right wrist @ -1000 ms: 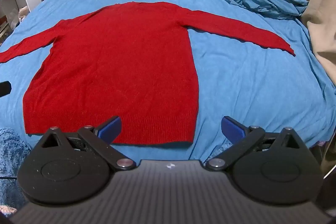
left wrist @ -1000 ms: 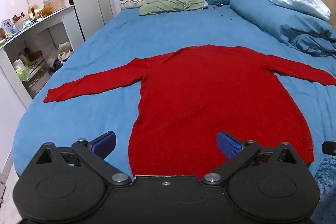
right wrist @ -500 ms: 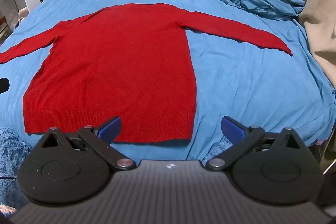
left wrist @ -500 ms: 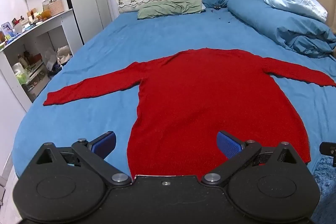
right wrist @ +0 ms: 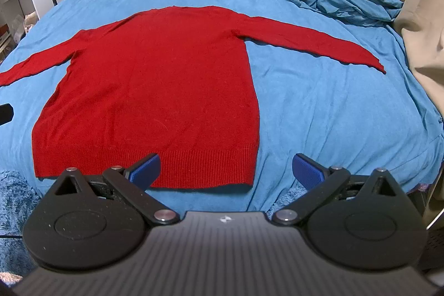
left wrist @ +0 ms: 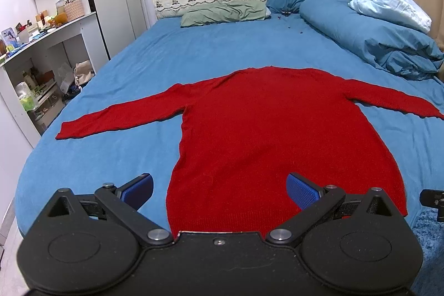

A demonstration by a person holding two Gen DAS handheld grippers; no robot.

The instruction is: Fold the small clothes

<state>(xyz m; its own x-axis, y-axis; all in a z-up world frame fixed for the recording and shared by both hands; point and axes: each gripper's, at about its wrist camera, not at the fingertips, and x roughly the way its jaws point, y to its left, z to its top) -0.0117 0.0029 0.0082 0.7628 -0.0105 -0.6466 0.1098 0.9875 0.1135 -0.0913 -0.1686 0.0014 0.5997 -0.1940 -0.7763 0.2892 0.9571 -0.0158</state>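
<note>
Both views have drawn back slightly from the red knitted long-sleeved sweater [left wrist: 277, 129], lying flat, sleeves spread, on the blue-sheeted bed [left wrist: 180, 46]; left gripper [left wrist: 219, 186] and right gripper [right wrist: 226, 168] hang spread apart, empty; folding seems unstarted.

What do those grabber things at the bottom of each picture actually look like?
Each hand-held gripper, left and right, is matte black plastic: two round discs with angled link arms and silver pivot bolts. The fingers end in blue textured pads. The right one's body is ribbed with a small white logo. No cables or sleeves show.
</note>
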